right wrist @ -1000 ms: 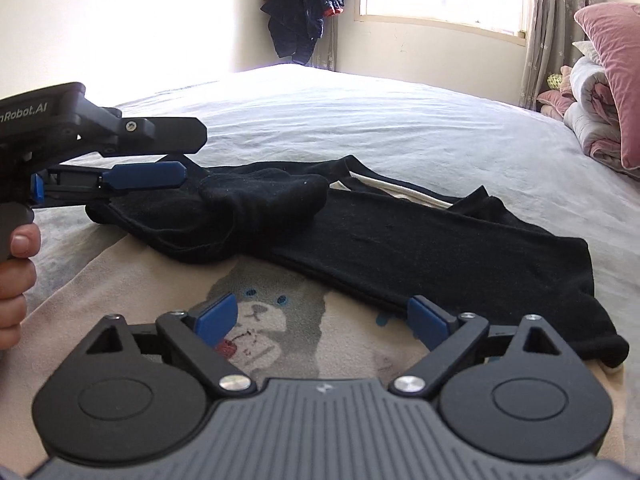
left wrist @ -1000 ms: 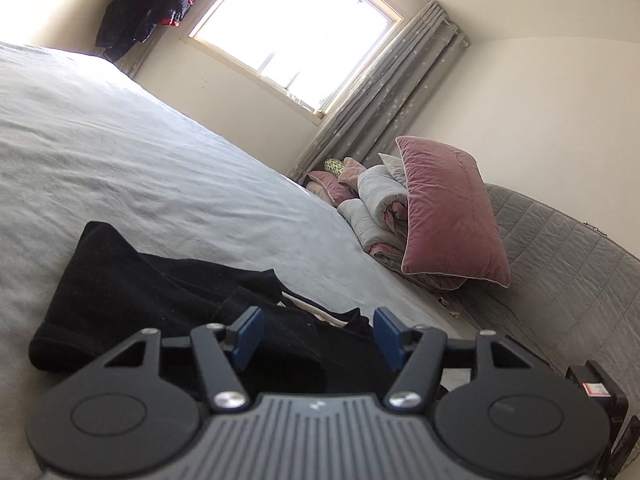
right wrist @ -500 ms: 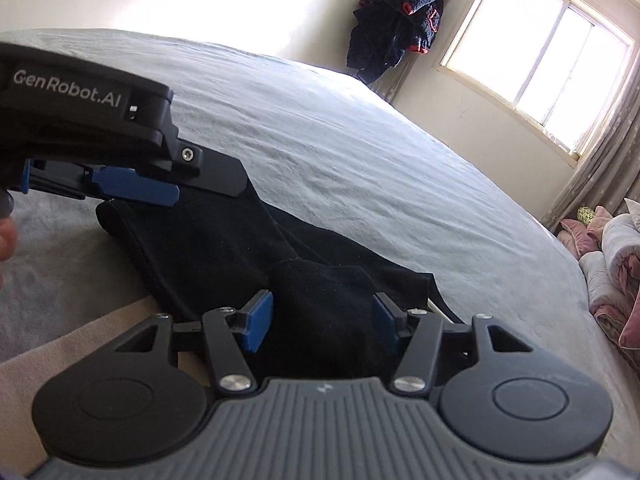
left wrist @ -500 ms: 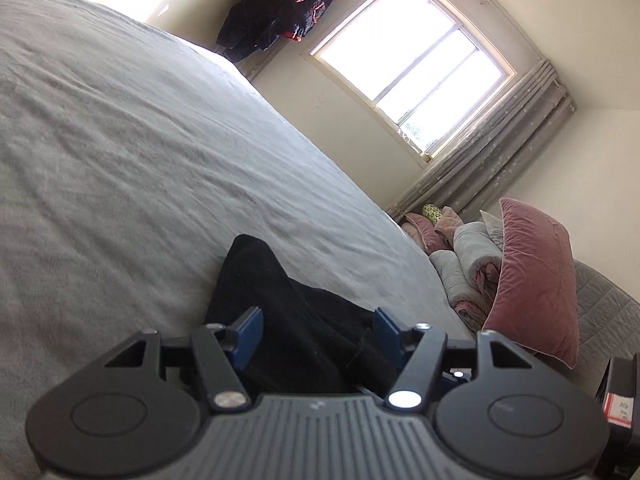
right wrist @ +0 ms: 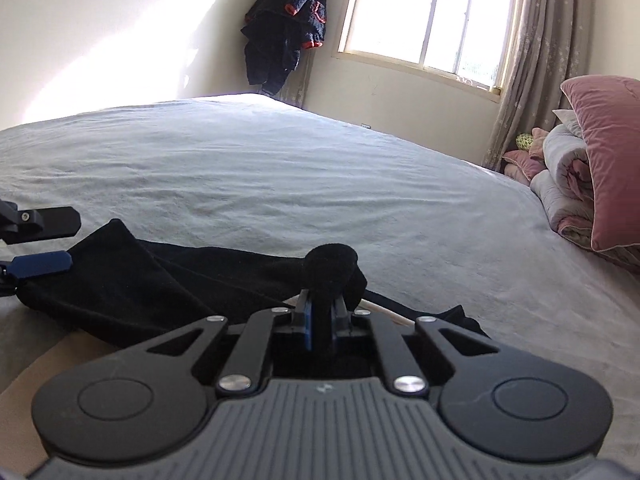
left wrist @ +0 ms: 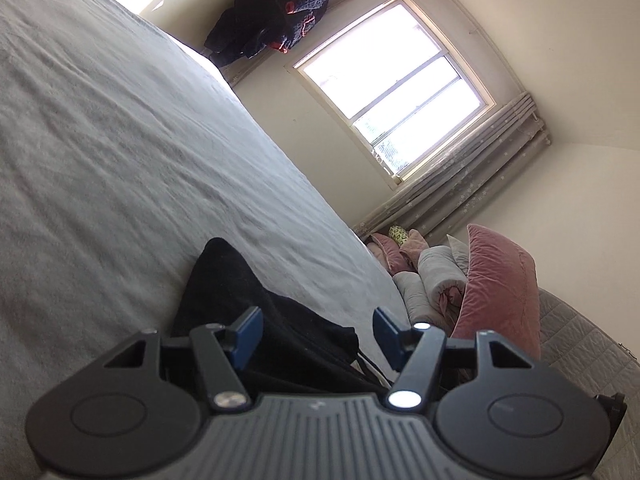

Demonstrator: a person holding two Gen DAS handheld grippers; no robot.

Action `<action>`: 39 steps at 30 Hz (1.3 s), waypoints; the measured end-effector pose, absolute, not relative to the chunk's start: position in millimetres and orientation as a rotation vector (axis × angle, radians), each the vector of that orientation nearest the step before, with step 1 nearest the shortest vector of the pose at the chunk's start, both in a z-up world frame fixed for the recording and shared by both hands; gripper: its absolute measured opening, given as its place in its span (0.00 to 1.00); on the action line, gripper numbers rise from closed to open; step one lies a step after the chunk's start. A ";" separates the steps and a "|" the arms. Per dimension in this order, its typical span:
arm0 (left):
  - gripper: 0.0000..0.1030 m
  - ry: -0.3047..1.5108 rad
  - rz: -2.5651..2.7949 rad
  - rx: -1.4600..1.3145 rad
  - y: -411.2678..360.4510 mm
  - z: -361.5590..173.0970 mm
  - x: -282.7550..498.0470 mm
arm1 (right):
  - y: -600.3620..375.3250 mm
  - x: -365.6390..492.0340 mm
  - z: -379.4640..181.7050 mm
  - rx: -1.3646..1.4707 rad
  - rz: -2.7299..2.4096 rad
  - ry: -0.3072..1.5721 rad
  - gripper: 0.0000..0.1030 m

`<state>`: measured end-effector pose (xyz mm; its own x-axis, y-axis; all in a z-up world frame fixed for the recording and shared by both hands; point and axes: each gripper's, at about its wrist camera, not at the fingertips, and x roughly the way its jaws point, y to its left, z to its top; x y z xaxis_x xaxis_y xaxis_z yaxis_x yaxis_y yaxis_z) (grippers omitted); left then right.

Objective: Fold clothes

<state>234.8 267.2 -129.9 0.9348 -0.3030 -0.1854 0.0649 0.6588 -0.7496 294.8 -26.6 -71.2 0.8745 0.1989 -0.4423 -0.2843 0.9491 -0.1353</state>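
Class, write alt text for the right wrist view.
The right gripper is shut on a bunched fold of a black garment lying on a grey bed. The left gripper reaches in beside the garment's left end.

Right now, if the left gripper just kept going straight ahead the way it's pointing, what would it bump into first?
Most likely the black garment. It lies on the bed right ahead of the left gripper, between its open fingers. Past it is only bare grey sheet, though depth is hard to judge.

A pink pillow (right wrist: 612,160) leaned on rolled blankets (right wrist: 564,168) at three o'clock; a dark coat (right wrist: 286,28) hung at twelve.
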 end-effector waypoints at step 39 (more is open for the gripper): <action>0.42 0.648 -0.080 -0.327 221.4 -114.7 245.3 | -222.2 264.6 -113.6 0.347 -0.053 0.574 0.33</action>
<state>245.3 221.4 -114.7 0.7962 -0.1744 -0.5794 -0.0282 0.9458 -0.3234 264.6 -222.2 -113.6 0.8400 0.0468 -0.5406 0.1451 0.9406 0.3069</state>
